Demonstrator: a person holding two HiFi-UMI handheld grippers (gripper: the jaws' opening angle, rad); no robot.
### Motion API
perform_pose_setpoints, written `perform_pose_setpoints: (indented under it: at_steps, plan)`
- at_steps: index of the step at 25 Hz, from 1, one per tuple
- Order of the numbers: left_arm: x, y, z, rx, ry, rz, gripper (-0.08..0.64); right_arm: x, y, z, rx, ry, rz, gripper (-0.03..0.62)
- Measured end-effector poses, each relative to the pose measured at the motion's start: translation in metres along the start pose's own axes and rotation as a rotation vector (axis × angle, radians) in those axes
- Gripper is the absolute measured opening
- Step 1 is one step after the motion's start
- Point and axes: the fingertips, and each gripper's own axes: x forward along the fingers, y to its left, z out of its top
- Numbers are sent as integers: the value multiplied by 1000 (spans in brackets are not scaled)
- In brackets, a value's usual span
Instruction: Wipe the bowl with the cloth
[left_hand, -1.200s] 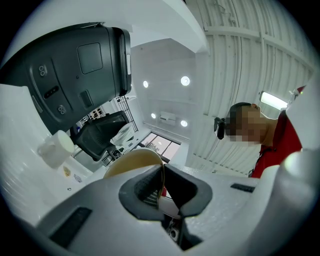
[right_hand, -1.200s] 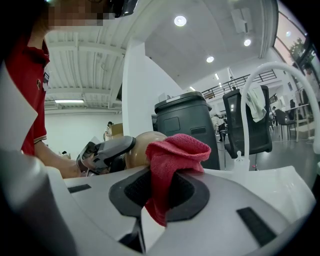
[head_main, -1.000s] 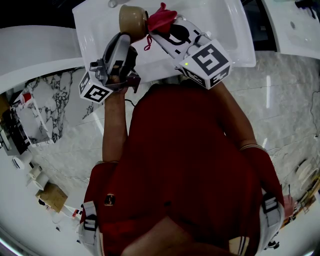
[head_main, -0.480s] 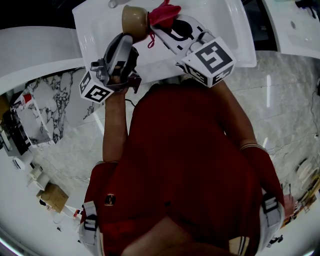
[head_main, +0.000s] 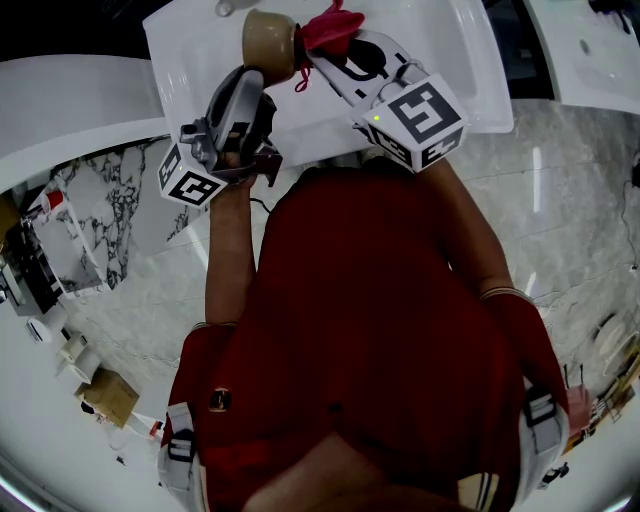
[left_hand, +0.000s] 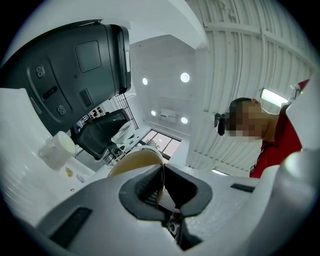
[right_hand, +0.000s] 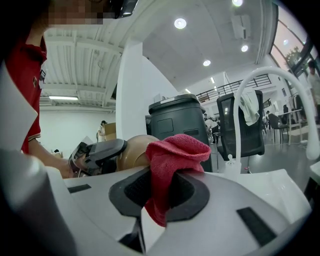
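A tan bowl (head_main: 268, 38) is held on its side above the white sink (head_main: 455, 55). My left gripper (head_main: 256, 78) is shut on its rim, whose thin edge (left_hand: 161, 184) runs between the jaws in the left gripper view. My right gripper (head_main: 328, 55) is shut on a red cloth (head_main: 328, 30), which presses against the bowl's right side. In the right gripper view the cloth (right_hand: 167, 165) bunches up between the jaws, with the bowl (right_hand: 136, 150) and the left gripper (right_hand: 97, 152) just behind it.
The sink's white curved tap (right_hand: 260, 90) rises at the right of the right gripper view. A dark bin (right_hand: 179, 122) and office chairs stand behind. A marble floor (head_main: 560, 210) lies around the sink, and a white counter (head_main: 70, 100) curves at the left.
The bowl and the cloth have shifted slightly up and to the right over the sink, and the right gripper has turned a little. Both grips are unchanged.
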Motion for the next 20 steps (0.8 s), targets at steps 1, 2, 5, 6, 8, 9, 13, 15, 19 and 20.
perform_pose_setpoints:
  at_steps: [1, 2, 5, 6, 8, 9, 13, 15, 19, 20]
  plan:
    - [0, 1, 0, 3, 2, 6, 20, 0, 0, -1, -4, 6, -3, 55]
    - [0, 1, 0, 8, 6, 12, 20, 0, 0, -3, -8, 10, -6, 55]
    - [1, 3, -1, 24, 21, 29, 20, 0, 1, -4, -17, 14, -6, 55]
    - [2, 4, -1, 29, 27, 35, 20, 0, 1, -4, -22, 16, -7, 54]
    - [2, 5, -2, 38, 36, 44, 20, 0, 2, -3, -32, 21, -12, 55]
    - [2, 6, -1, 42, 39, 49, 20, 0, 2, -3, -35, 22, -15, 55]
    - [2, 5, -2, 54, 44, 63, 20, -5, 2, -5, -37, 26, -27, 55]
    - [3, 7, -2, 61, 48, 71, 20, -6, 2, -6, -36, 30, -33, 54]
    - [2, 10, -3, 73, 57, 87, 20, -6, 4, -8, -31, 36, -42, 55]
    - [3, 10, -3, 77, 59, 91, 20, -7, 5, -8, -30, 37, -44, 55]
